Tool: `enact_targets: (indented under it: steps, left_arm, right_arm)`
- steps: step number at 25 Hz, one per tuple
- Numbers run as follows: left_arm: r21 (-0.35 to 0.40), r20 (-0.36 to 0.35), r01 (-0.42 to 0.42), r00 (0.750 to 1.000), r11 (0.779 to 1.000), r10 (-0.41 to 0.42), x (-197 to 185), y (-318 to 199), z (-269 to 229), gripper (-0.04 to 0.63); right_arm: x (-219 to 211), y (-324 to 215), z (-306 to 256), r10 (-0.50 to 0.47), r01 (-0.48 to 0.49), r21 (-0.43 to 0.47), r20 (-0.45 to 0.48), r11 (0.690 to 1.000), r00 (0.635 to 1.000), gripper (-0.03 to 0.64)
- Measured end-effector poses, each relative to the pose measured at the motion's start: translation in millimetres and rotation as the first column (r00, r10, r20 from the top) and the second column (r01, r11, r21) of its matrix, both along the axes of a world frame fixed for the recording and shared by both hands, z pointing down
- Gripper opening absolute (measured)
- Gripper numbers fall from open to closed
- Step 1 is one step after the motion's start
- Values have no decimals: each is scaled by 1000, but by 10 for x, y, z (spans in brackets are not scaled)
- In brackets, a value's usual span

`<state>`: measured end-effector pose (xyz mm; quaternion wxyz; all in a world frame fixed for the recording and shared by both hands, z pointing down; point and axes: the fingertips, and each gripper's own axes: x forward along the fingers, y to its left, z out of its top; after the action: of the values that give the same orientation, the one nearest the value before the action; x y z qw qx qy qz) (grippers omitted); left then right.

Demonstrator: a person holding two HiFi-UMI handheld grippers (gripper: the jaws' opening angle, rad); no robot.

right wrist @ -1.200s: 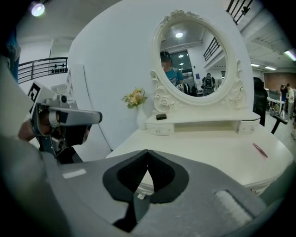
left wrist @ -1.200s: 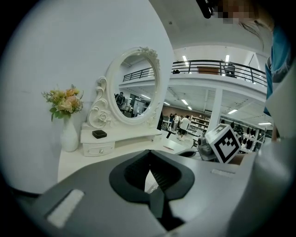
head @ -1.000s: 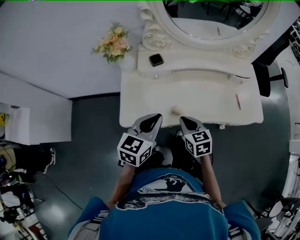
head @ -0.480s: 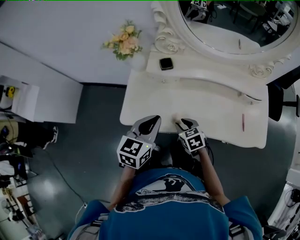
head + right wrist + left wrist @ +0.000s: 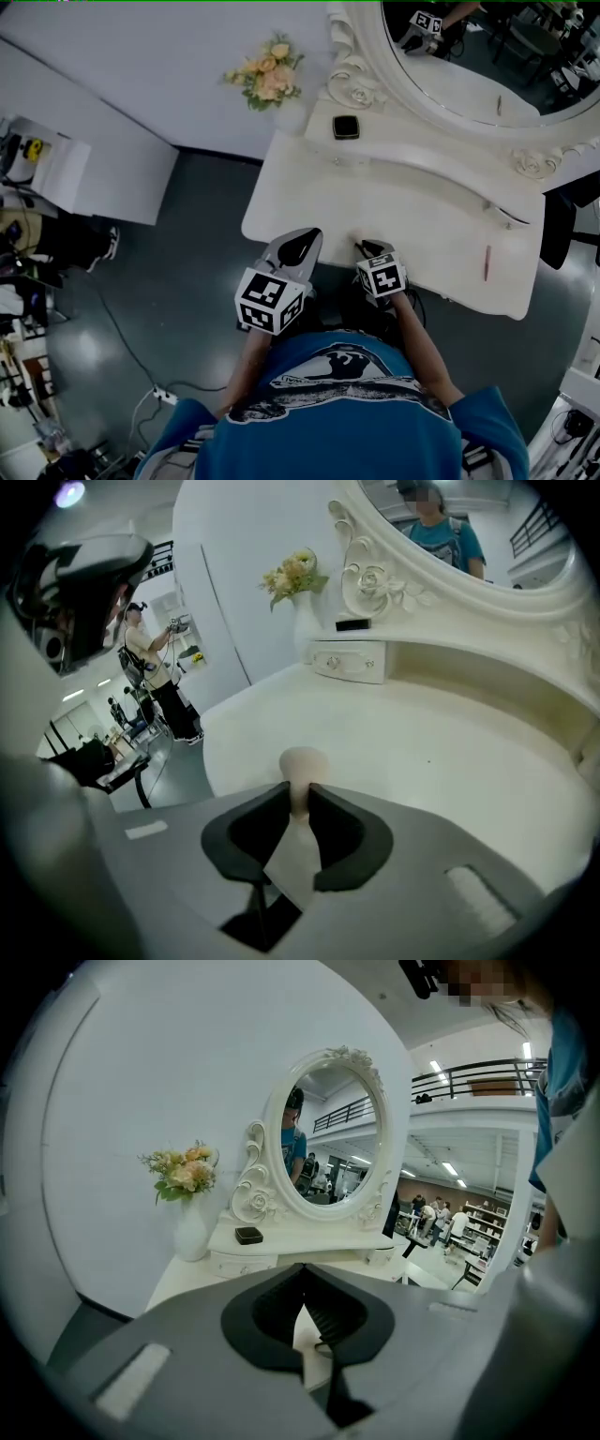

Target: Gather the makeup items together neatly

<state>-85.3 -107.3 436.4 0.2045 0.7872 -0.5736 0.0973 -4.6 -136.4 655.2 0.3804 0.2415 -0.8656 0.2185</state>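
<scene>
The right gripper [image 5: 300, 797] pointed down at the front edge of the white dressing table [image 5: 422, 211], and its jaws had just been closing. A beige makeup sponge [image 5: 302, 759] stood between them; both pads pressed on its lower part, and its rounded top showed above the jaw tips. The sponge rested on the table top near the front edge, at the person's side. The left gripper [image 5: 305, 236] was just beside the right one, over the same front edge, with its jaws pressed together at the tips and nothing between them. A thin pink pencil [image 5: 487, 262] lay on the table top toward its right end, well apart from the sponge. A small black case [image 5: 346, 127] sat on the raised shelf at the back left, under the frame of the oval mirror [image 5: 469, 66]. A white vase with pale flowers [image 5: 272, 75] stood at the rear left corner, beside the shelf. The person, in a blue shirt [image 5: 337, 412], stood at the front of the table.
</scene>
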Motion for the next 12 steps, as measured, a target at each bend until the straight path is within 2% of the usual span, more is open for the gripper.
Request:
enact_targets:
  steps: [5,9,12]
  left_arm:
    - [13,2,7,1000,1000,-7,68,-40,-24,11]
    - [16,3,-8,1000,1000,8,184,-73,-22,11]
    - [18,3,-28,1000,999,28,289,-124,-10,11]
  right_arm:
    - [84,-41,-78,76,-68,-119,61,991,995,58]
    - [245,-78,-146,101,-93,-107,70,990,992,55]
    - [413,-195,-217,156,-147,-102,84,984,984,55]
